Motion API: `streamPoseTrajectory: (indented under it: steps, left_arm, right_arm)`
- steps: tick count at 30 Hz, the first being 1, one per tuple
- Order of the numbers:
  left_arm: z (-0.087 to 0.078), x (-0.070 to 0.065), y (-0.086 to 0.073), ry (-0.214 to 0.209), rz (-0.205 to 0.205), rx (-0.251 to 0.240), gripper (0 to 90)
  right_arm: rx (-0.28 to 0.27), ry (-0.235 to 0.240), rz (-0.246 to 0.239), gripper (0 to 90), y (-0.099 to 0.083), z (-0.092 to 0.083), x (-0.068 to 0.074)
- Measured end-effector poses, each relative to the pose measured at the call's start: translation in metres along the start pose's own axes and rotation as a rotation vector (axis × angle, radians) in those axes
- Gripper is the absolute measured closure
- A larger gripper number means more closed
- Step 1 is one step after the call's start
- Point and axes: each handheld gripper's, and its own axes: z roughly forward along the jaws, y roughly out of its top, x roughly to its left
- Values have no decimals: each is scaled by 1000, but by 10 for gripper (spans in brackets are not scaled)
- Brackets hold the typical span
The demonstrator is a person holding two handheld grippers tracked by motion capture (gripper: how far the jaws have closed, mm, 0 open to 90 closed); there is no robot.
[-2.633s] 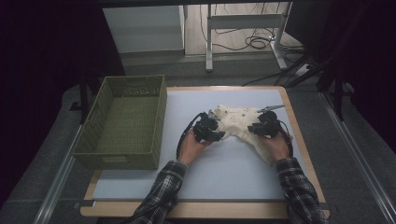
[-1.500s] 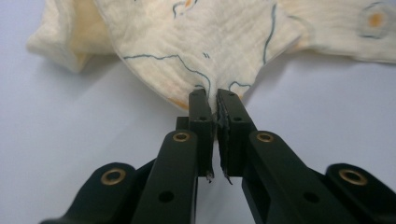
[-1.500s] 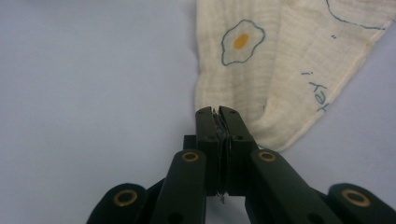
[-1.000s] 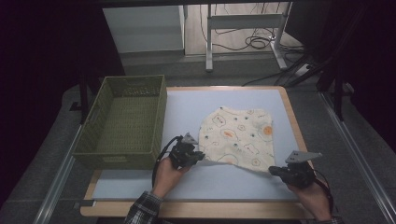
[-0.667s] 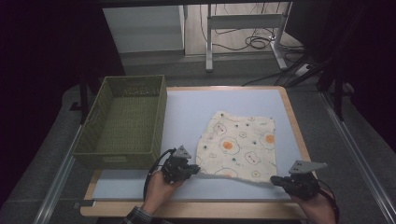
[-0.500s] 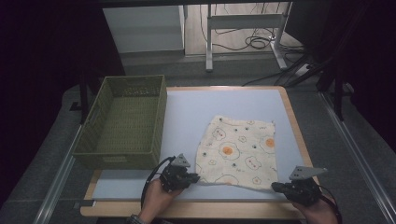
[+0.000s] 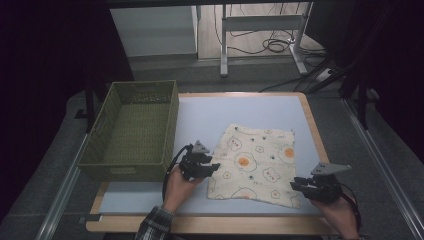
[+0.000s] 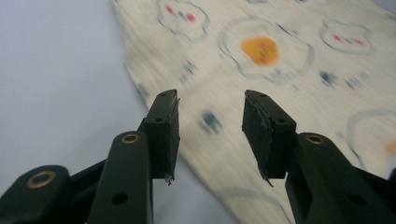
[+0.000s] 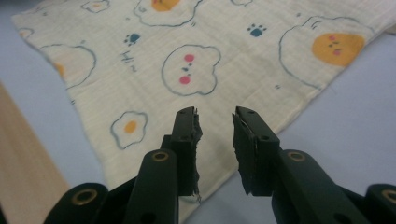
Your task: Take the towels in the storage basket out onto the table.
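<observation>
A cream cloth [image 7: 255, 165] printed with fried eggs and bear faces lies spread flat on the pale blue mat [image 7: 240, 112], toward its right and near side. The left gripper [image 7: 204, 167] sits at the cloth's left edge; its jaws have just been opening and stand apart over that edge, with nothing pinched between them, as the left gripper view [image 8: 211, 128] shows. The right gripper [image 7: 298, 184] is at the cloth's near right corner; its jaws have also just been opening and stand apart, a narrower gap, above the cloth's hem and free of it in the right gripper view [image 9: 215, 140]. A green basket [image 7: 131, 132] stands at the left of the mat, well apart from the cloth.
</observation>
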Motion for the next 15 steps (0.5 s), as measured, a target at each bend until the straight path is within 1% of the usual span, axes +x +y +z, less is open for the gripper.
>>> streamPoseTrajectory:
  steps: [1, 2, 3, 6, 7, 8, 9, 10, 11, 12, 13, 14, 15]
  left_arm:
    - [0, 0, 0, 0, 0, 0, 563]
    - [7, 6, 7, 20, -3, 3, 563]
    - [13, 11, 12, 28, -9, 4, 566]
    - [30, 28, 27, 20, -33, 5, 567]
    - [35, 32, 31, 19, -42, 9, 567]
    - [42, 38, 36, 28, -42, 12, 567]
    - [48, 43, 40, 27, -55, 18, 567]
    - [54, 48, 44, 15, -70, 19, 566]
    - [59, 53, 47, 9, -76, 26, 566]
    - [63, 56, 49, 10, -81, 25, 565]
    - [67, 59, 51, 3, -79, 24, 566]
    - [71, 60, 53, -19, -88, 24, 568]
    - [74, 60, 54, -38, -87, 29, 579]
  right_arm:
    - [0, 0, 0, 695, 0, 0, 0]
    - [-1, -4, 2, 691, 1, 1, -1]
    - [-5, -13, 3, 689, 3, 3, -4]
    - [-13, -37, 6, 672, 8, 9, -11]
    - [-14, -50, 9, 670, 10, 11, -13]
    - [-16, -58, 12, 666, 11, 12, -16]
    - [-21, -69, 23, 660, 13, 15, -20]
    - [-22, -75, 34, 652, 14, 17, -24]
    - [-23, -80, 41, 642, 16, 20, -27]
    - [-23, -90, 47, 638, 17, 22, -29]
    - [-23, -95, 50, 636, 18, 25, -32]
    - [-27, -96, 58, 634, 18, 27, -34]
    - [-30, -92, 69, 634, 18, 29, -35]
